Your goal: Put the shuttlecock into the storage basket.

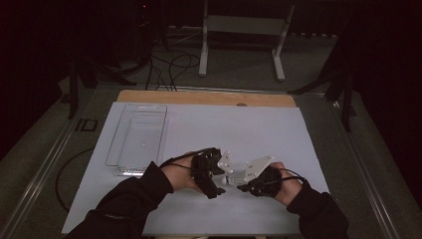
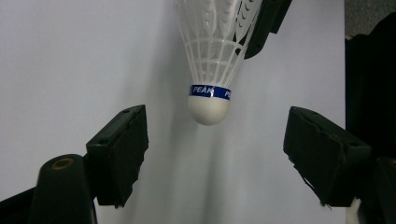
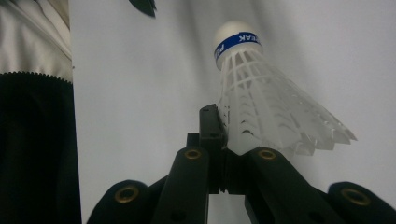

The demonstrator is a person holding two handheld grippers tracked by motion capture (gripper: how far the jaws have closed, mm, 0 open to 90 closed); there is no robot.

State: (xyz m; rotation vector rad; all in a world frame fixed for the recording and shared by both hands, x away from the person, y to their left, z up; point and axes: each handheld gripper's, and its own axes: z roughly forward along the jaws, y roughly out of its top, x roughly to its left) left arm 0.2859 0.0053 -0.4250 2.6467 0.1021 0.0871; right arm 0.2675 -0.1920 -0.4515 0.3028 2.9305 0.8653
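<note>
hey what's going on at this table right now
A person holds a claw in each hand over a white table. The right claw is shut on the skirt of a white plastic shuttlecock, held out toward the left claw. That one stands open, its pads either side of the cork tip, not touching. A clear tray sits to the left.

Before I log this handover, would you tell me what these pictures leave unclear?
- Shuttlecock: the left gripper view's top edge crops its skirt; in the high view it is too small, behind the grippers' plates.
- Band lettering: part curves out of sight.
- Right gripper: its grip on the skirt rim is partly hidden by its own jaws.
- Clear tray: contents too faint.
</note>
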